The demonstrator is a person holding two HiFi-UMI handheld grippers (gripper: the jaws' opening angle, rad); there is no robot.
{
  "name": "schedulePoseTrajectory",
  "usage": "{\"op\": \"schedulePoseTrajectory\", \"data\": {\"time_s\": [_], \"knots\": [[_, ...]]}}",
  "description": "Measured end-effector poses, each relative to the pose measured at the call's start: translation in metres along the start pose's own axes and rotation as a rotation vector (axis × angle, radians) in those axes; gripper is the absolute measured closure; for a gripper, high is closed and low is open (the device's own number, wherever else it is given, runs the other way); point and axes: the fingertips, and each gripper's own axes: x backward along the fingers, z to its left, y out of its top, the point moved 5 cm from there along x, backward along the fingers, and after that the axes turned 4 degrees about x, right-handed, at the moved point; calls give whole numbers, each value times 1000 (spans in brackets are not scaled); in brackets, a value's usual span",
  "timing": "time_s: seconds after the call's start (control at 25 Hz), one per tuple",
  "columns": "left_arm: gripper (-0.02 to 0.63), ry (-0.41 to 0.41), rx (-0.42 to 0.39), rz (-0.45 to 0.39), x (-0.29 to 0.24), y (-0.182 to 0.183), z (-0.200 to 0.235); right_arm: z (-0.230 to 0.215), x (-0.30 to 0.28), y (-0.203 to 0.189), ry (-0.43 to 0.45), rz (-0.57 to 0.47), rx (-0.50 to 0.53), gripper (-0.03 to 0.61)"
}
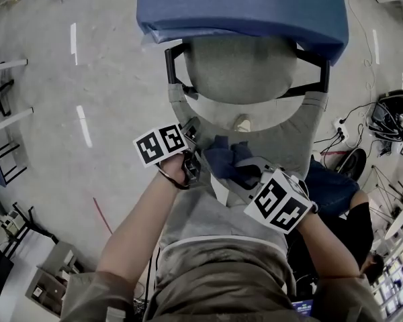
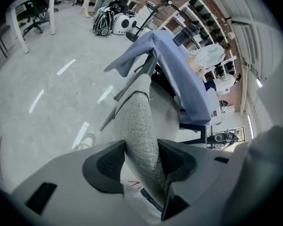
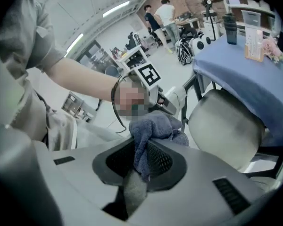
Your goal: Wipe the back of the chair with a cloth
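Observation:
From above, the grey fabric chair back [image 1: 299,139] stands just in front of me, with its seat [image 1: 245,69] tucked under a blue-covered table. My left gripper [image 1: 193,134] is shut on the back's top left edge; in the left gripper view the grey fabric [image 2: 137,121] fills the gap between both pads of that gripper [image 2: 140,161]. My right gripper [image 1: 232,170] is shut on a bunched dark blue cloth [image 1: 225,158] held at the top of the back, close beside the left gripper. The right gripper view shows the cloth [image 3: 153,128] pinched in its jaws [image 3: 141,161].
The blue tablecloth [image 1: 242,5] overhangs the seat. Black armrests [image 1: 316,62] flank the seat. Cables and a power strip [image 1: 339,127] lie on the floor to the right, and desks [image 1: 3,146] stand to the left. Two people [image 3: 160,13] stand far off.

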Motion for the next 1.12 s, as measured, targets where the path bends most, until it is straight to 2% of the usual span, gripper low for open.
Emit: {"op": "schedulePoseTrajectory", "data": {"time_s": [0.2,0.36,0.44,0.48,0.6,0.72,0.88,1.04,1.12], "knots": [[412,21,-108,-16,22,3,-9,-5,0,21,-39,-166,-59,500],[486,25,-216,-89,53,13,-20,-22,11,29,-111,-240,-82,500],[518,2,-254,-136,69,21,-29,-30,19,34,-155,-294,-92,500],[562,-19,-265,-158,76,25,-34,-33,24,37,-179,-318,-102,500],[570,-64,-332,-214,97,37,-53,-42,44,46,-264,-373,-127,500],[574,-92,-467,-276,118,50,-79,-48,69,59,-335,-434,-137,500],[575,-145,-649,-358,149,56,-121,-47,105,80,-406,-511,-103,500],[578,-133,-850,-470,180,66,-156,-37,147,106,-482,-594,-50,500],[580,-119,-915,-533,197,72,-170,-30,170,117,-529,-635,-11,499]]}}
